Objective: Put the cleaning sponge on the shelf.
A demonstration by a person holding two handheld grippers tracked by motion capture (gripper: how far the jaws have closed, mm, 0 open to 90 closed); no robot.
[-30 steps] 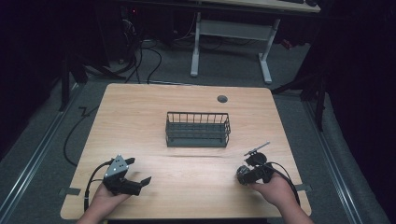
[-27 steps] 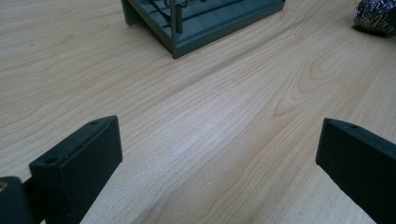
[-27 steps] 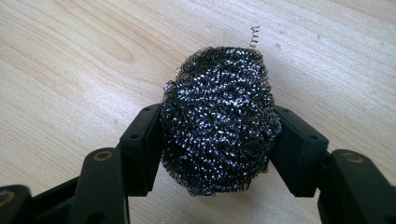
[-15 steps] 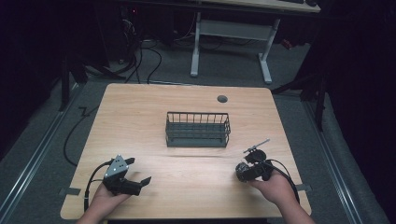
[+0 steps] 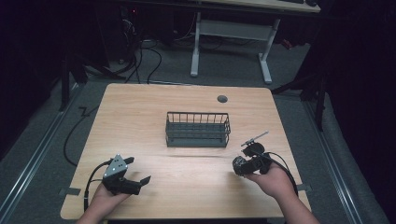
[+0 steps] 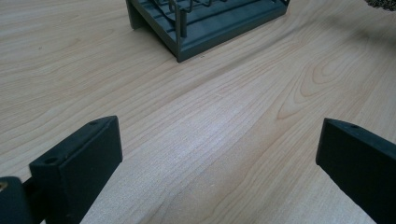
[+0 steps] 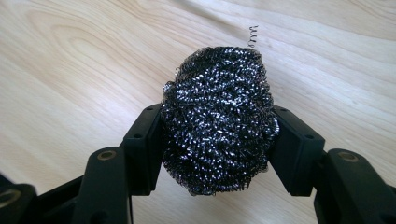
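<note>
Right gripper (image 7: 218, 135) clamped on a dark steel-wool scouring ball (image 7: 217, 119), left gripper (image 6: 219, 158) wide open with nothing in it.
Ball sits between the right jaws, over the light wooden table (image 5: 140, 121) at its near right. Dark grey wire basket (image 5: 198, 129) stands mid-table, apart from both grippers. Left gripper is near-left, jaws toward the basket.

Both grippers were matte black with blocky, screw-holed jaws, the left gripper (image 5: 138, 171) topped by a grey three-cornered plate (image 5: 116, 165), the right gripper (image 7: 217, 135) trailing a black cable (image 5: 285, 169).
</note>
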